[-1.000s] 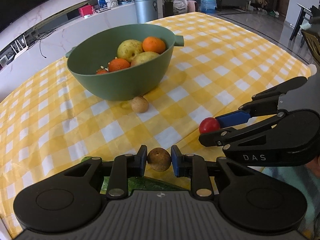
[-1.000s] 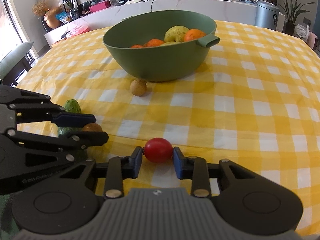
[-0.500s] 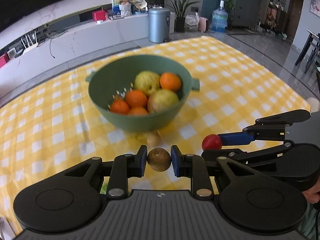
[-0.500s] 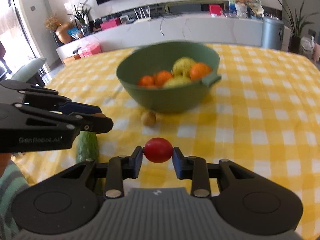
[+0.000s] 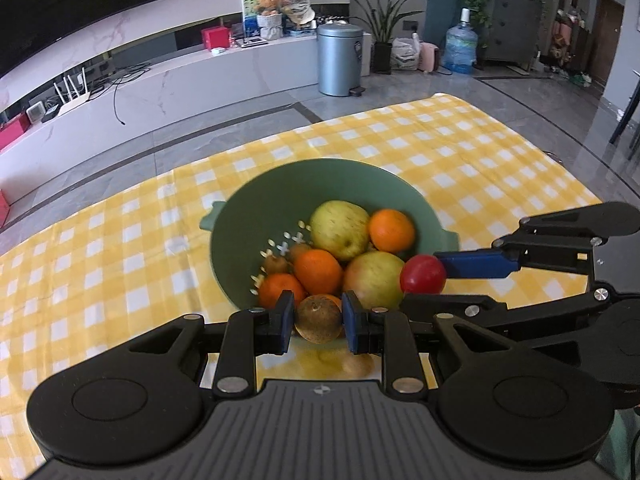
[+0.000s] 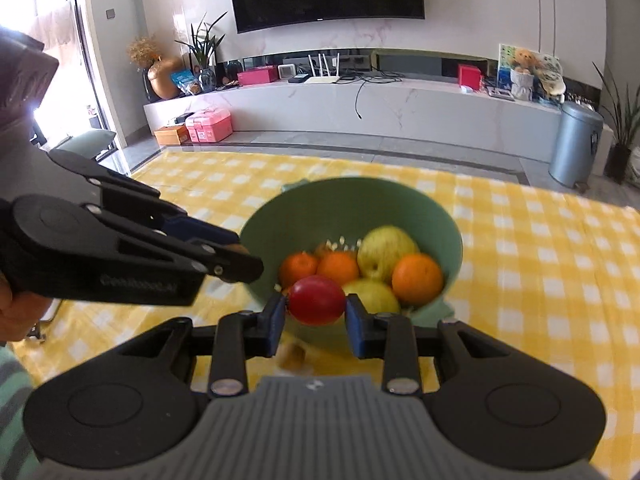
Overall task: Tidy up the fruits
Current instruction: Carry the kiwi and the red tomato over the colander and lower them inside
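Observation:
A green bowl point(image 5: 256, 216) point(image 6: 320, 208) on the yellow checked tablecloth holds oranges point(image 5: 391, 230), apples point(image 5: 339, 229) and small brown fruits. My left gripper point(image 5: 318, 318) is shut on a small brown round fruit point(image 5: 318, 319), held above the bowl's near rim. My right gripper point(image 6: 316, 312) is shut on a red cherry tomato point(image 6: 316, 299) point(image 5: 423, 274), held above the bowl's near rim beside the left one. Another small brown fruit point(image 6: 293, 355) point(image 5: 357, 365) lies on the cloth below, in front of the bowl.
The yellow checked tablecloth point(image 5: 460, 148) covers the table around the bowl. Beyond the table's far edge are a grey floor, a metal bin point(image 5: 339, 60) and a white media shelf point(image 6: 360, 104).
Both grippers have risen from the table and moved forward over the bowl, each still holding its fruit. The cucumber on the cloth has dropped out of view.

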The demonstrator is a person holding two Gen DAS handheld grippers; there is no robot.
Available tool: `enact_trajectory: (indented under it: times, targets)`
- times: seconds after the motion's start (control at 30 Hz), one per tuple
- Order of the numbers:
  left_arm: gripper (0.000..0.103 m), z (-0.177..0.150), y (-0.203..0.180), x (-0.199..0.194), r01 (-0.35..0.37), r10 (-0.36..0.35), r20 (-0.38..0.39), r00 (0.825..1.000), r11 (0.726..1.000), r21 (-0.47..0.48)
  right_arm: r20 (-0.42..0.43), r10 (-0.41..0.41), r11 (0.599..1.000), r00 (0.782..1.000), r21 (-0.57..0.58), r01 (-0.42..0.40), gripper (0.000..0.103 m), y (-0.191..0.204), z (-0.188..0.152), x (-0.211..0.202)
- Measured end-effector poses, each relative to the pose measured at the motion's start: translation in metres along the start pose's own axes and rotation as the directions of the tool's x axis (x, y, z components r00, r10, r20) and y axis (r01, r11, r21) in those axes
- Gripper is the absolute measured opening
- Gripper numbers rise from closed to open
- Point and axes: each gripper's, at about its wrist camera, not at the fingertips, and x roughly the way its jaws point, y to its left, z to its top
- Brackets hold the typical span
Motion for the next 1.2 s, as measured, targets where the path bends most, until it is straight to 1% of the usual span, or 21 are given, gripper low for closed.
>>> enact_trajectory:
  times: [0.1,0.23,0.33,0.43,0.57,0.77,0.93,1.0,1.1,1.17,1.2]
  targets:
    - [0.028,0.007,0.004,0.012,-0.019,0.019,-0.004,1.000,1.000,0.011,-0.025,-0.027,0.999,0.999,-0.033,0.026,0.029,-0.004,0.011,0.018]
    - [0.028,0.012,0.001,0.031,-0.051,0.052,-0.013,0.999,0.997,0.062,-0.046,-0.035,0.997,0.998,-0.066,0.032,0.029,-0.011,0.022,0.037]
    - [0.028,0.012,0.003,0.044,-0.066,0.068,-0.033,0.997,0.996,0.055,-0.053,-0.042,0.994,0.998,-0.100,0.037,0.029,-0.016,0.025,0.048]
    - [0.028,0.011,0.009,0.055,-0.062,0.063,-0.053,0.997,0.998,0.014,-0.067,-0.046,0.992,0.997,-0.117,0.038,0.029,-0.021,0.027,0.059]
    - [0.028,0.009,0.011,0.064,-0.067,0.068,-0.062,0.996,0.998,0.018,-0.083,-0.062,0.988,0.995,-0.144,0.049,0.029,-0.025,0.028,0.070]
    - [0.028,0.007,0.011,0.073,-0.041,0.042,-0.084,0.996,0.999,0.021,-0.101,-0.065,0.982,0.993,-0.181,0.046,0.029,-0.024,0.026,0.075]
    - [0.030,0.006,0.015,0.077,-0.022,0.021,-0.085,0.996,1.000,-0.010,-0.109,-0.057,0.981,0.992,-0.193,0.035,0.029,-0.024,0.025,0.076]
    - [0.031,0.005,0.015,0.076,-0.023,0.022,-0.082,0.996,1.000,-0.018,-0.112,-0.055,0.982,0.992,-0.188,0.033,0.029,-0.024,0.026,0.077]
    - [0.037,0.005,0.017,0.070,-0.023,0.021,-0.070,0.997,0.999,-0.028,-0.111,-0.055,0.981,0.992,-0.190,0.033,0.029,-0.024,0.027,0.077]
    - [0.044,0.007,0.018,0.062,-0.026,0.024,-0.047,0.999,0.999,-0.039,-0.108,-0.054,0.980,0.993,-0.194,0.032,0.029,-0.024,0.028,0.076]
    - [0.044,0.008,0.019,0.057,-0.032,0.031,-0.033,0.999,0.998,-0.045,-0.105,-0.052,0.981,0.993,-0.194,0.031,0.029,-0.024,0.029,0.076]
